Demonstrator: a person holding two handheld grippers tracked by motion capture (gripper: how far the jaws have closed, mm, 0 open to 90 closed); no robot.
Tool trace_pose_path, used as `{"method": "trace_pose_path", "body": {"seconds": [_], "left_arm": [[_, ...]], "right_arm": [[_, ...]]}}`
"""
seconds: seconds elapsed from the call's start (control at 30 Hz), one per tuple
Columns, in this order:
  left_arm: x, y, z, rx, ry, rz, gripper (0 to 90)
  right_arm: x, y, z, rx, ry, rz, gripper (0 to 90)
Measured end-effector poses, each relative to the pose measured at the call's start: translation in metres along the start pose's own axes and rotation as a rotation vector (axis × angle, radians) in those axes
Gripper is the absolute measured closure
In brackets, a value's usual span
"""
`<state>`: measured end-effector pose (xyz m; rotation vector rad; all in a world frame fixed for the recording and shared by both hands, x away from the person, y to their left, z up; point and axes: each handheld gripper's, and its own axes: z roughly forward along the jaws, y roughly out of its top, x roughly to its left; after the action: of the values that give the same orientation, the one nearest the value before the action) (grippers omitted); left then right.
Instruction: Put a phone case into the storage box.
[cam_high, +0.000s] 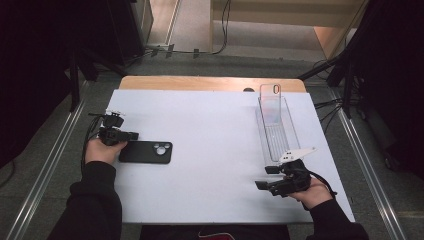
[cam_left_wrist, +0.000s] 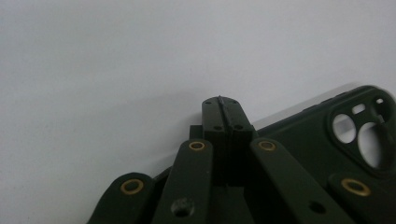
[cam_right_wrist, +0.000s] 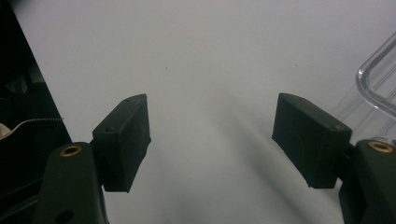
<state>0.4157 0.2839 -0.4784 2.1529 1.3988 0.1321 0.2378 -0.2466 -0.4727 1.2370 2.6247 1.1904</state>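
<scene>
A black phone case (cam_high: 147, 152) lies flat on the white table top (cam_high: 215, 125), camera cut-outs to its right. My left gripper (cam_high: 131, 135) sits at the case's left end. In the left gripper view its jaws (cam_left_wrist: 224, 114) are pressed together with no gap, and the case (cam_left_wrist: 303, 140) lies just behind and to the right of them; I cannot tell whether its edge is pinched. My right gripper (cam_high: 265, 177) rests near the front right of the table, open, with only bare table between its pads (cam_right_wrist: 212, 135).
A long clear tray (cam_high: 281, 137) stands at the right, running front to back, with a clear phone case (cam_high: 271, 102) propped upright at its far end. The tray's rim (cam_right_wrist: 373, 88) is close to the right gripper. Dark stands and metal rails flank the table.
</scene>
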Motion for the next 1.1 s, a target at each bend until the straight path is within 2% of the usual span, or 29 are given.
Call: {"method": "trace_pose_path", "body": {"seconds": [0.3, 0.47, 0.63, 1.1], "left_arm": [[-0.004, -0.010, -0.006, 0.020, -0.008, -0.002, 90.0], [-0.011, -0.016, -0.008, 0.039, -0.041, -0.003, 90.0], [-0.020, -0.020, -0.007, 0.057, -0.056, 0.021, 90.0], [-0.035, -0.036, -0.012, 0.091, -0.123, 0.023, 90.0]], "right_arm": [[0.001, 0.000, 0.000, -0.004, -0.003, 0.001, 25.7], [0.001, 0.000, 0.000, -0.004, -0.001, -0.008, 25.7], [0.000, 0.001, 0.000, -0.007, -0.005, -0.005, 25.7], [0.000, 0.001, -0.001, -0.009, -0.009, -0.005, 25.7]]}}
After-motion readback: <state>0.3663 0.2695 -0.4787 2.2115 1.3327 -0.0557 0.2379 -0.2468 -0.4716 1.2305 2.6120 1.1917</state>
